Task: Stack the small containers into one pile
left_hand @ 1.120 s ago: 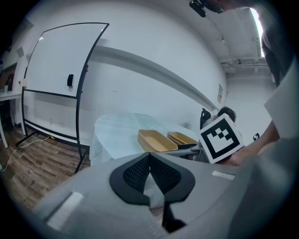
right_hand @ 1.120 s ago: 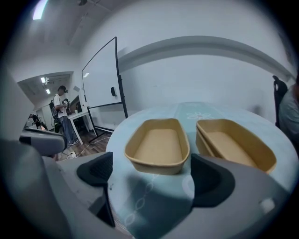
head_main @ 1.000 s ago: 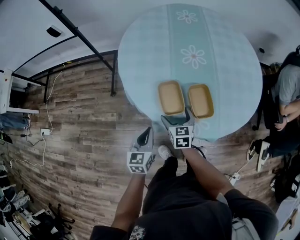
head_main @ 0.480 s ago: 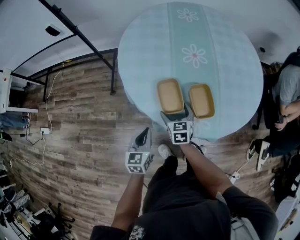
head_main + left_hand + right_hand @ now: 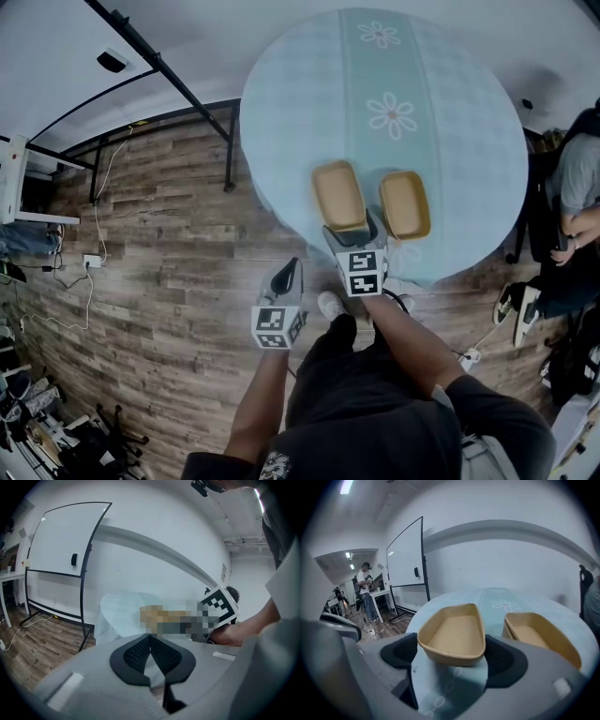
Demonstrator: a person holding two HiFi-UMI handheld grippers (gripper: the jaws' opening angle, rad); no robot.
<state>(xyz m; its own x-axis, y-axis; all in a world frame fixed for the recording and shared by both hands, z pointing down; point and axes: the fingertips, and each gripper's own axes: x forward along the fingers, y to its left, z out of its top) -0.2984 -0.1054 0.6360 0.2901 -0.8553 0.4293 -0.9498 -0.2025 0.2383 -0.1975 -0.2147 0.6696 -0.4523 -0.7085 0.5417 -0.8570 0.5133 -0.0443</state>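
Right gripper view: right tool just closing around centre container, not yet clamped; left tool pressed together, empty. Risk: lopsided squeeze, container tipped off worktop edge.

1. The left gripper hangs at about 8 o'clock from the right gripper. Its nose points toward 12 o'clock and tilts downward. Its jaws are together with nothing between them.
2. The right gripper also aims at 12 o'clock and dips down. Its jaws stand wide and have just been closing. The near end of a tan container sits between them, with the pads just beside its walls.
3. The left forearm and right forearm reach forward from 6 o'clock, both bare.
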